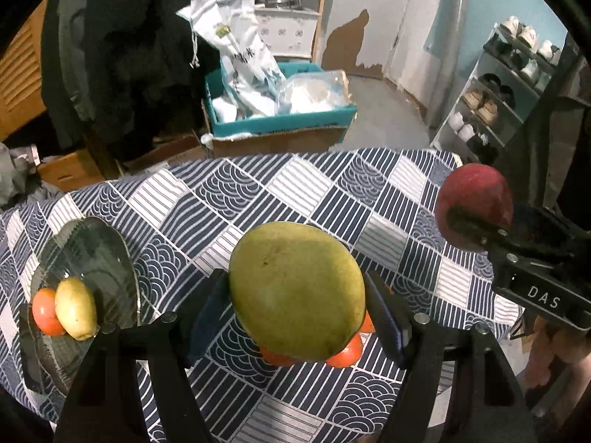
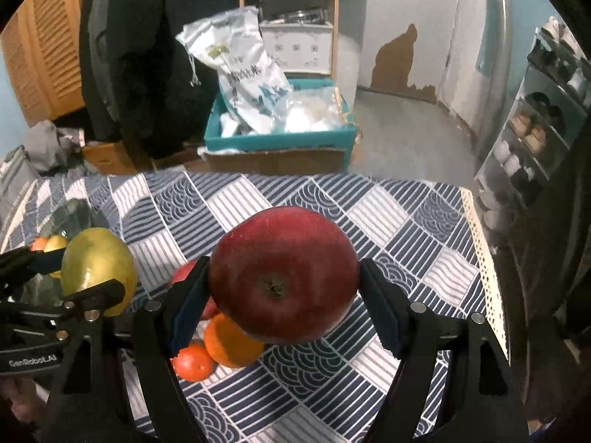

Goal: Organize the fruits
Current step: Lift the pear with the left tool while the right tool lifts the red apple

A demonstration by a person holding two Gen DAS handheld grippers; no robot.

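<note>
My left gripper [image 1: 297, 291] is shut on a large green-yellow mango [image 1: 295, 289], held above the patterned tablecloth [image 1: 258, 199]. My right gripper [image 2: 284, 280] is shut on a red apple [image 2: 282, 277], also lifted off the table. The right gripper with its apple [image 1: 474, 208] shows at the right of the left wrist view; the mango [image 2: 98, 269] shows at the left of the right wrist view. A glass plate [image 1: 92, 251] at the left holds a small yellow fruit [image 1: 75, 308] and a red-orange one [image 1: 46, 312]. Oranges [image 2: 231, 343] and a red fruit lie on the cloth under the grippers.
Beyond the table's far edge a teal box [image 1: 280, 118] with white bags sits on a cardboard box. A shoe rack [image 1: 495, 99] stands at the right, dark coats hang at the left. The table's right edge [image 2: 484, 258] is close to the right gripper.
</note>
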